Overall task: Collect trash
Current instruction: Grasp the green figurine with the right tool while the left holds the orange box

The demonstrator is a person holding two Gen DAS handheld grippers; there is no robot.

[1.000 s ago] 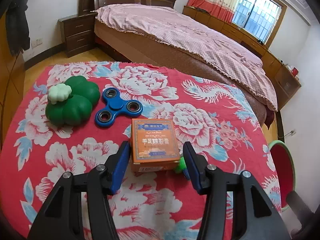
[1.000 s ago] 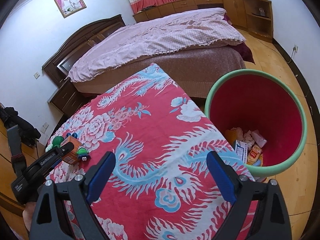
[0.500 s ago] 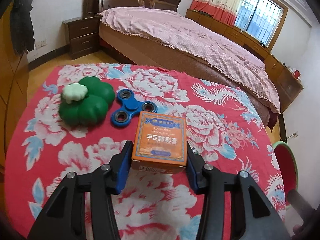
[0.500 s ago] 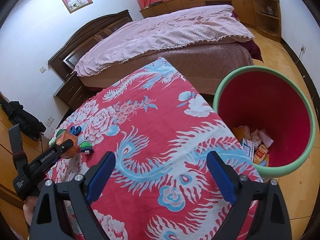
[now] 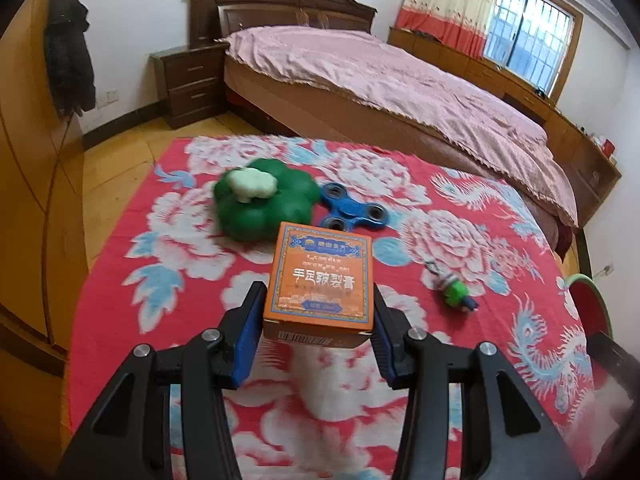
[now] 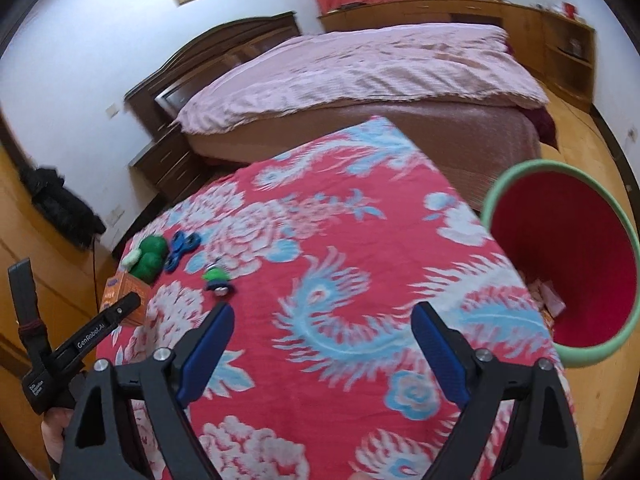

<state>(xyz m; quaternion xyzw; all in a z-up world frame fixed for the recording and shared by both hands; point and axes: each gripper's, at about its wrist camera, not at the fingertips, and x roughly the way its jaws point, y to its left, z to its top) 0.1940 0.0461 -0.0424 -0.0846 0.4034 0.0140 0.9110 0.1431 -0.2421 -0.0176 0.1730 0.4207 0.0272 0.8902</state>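
My left gripper is shut on an orange cardboard box and holds it above the red floral cloth. The box also shows in the right wrist view, at the far left with the left gripper. My right gripper is open and empty over the cloth. A red bin with a green rim stands on the floor to the right, with some trash at its bottom; its rim also shows in the left wrist view.
On the cloth lie a green pumpkin-shaped toy, a blue fidget spinner and a small green figure on a keychain. A bed stands beyond the table and a nightstand to its left.
My left gripper has shut on the orange box and lifted it off the cloth, uncovering the small green figure. My right gripper has shifted, so the bin sits further right in its view.
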